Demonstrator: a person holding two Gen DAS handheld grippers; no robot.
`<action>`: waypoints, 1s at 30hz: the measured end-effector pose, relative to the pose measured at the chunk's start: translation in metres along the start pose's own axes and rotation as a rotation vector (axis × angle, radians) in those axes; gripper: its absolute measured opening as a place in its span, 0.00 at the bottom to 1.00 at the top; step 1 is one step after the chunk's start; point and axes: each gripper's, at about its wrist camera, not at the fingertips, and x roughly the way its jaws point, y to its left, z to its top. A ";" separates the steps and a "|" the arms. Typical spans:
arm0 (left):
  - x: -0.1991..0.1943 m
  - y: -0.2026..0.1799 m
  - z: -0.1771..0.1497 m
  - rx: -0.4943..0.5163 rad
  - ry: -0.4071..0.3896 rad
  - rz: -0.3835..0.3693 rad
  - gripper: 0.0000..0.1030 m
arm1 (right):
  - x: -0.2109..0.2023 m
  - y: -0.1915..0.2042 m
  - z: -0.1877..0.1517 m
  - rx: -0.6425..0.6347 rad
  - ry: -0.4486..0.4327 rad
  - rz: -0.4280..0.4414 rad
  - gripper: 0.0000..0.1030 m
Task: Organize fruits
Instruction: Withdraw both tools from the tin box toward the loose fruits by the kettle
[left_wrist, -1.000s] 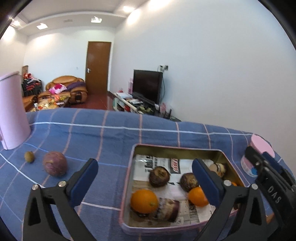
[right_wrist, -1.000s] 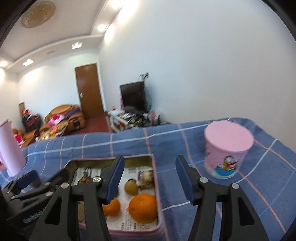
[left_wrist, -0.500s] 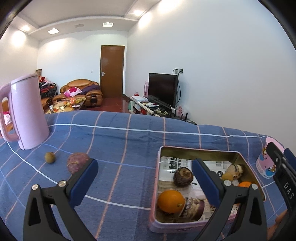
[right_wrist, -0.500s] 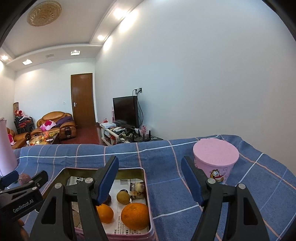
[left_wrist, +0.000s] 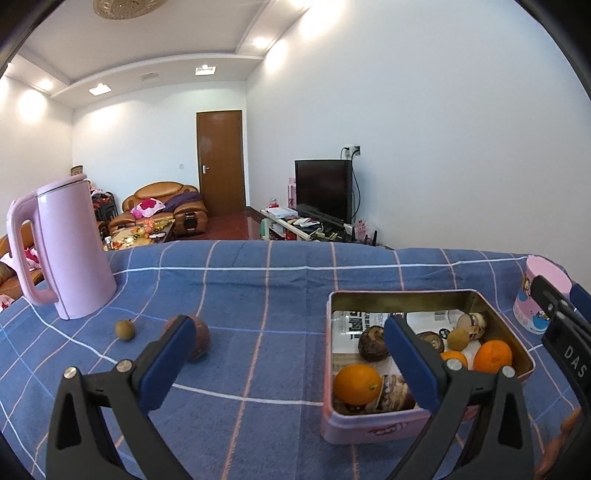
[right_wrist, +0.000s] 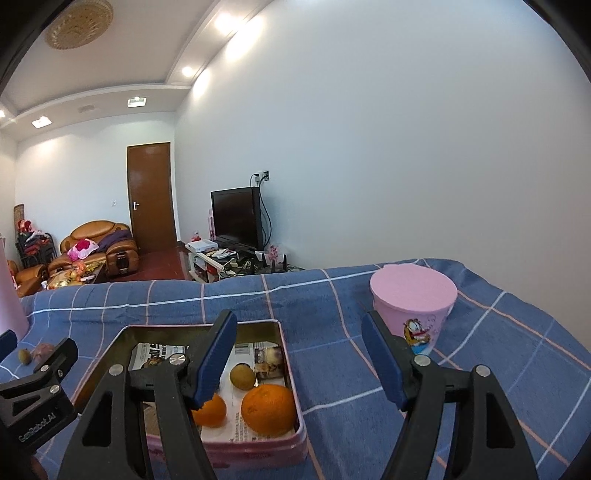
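Both tools are held wide apart with nothing in them. The left tool (left_wrist: 284, 341) is aimed at the table (left_wrist: 258, 295). A purple fruit (left_wrist: 201, 338) lies just behind its left finger, with a small green fruit (left_wrist: 125, 328) further left. The pink tin (left_wrist: 369, 428) of fruits is to its right. Next, the purple fruit should probably be picked up.

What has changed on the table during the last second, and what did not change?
Only the cameras moved: the left gripper drew back and turned left, so the pink kettle and the two loose fruits, a small one and a purple one, now show fully. The right gripper also pulled back. Nothing was gripped or released. Both grippers stay open; the tin keeps its fruits.
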 end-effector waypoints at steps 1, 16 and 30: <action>-0.001 0.001 -0.001 -0.002 0.002 0.000 1.00 | -0.003 0.001 -0.001 0.003 0.001 -0.003 0.69; -0.017 0.025 -0.009 -0.013 -0.005 -0.002 1.00 | -0.029 0.025 -0.008 -0.003 0.009 -0.023 0.69; -0.008 0.064 -0.013 -0.069 0.079 -0.012 1.00 | -0.035 0.073 -0.013 -0.022 0.033 0.045 0.69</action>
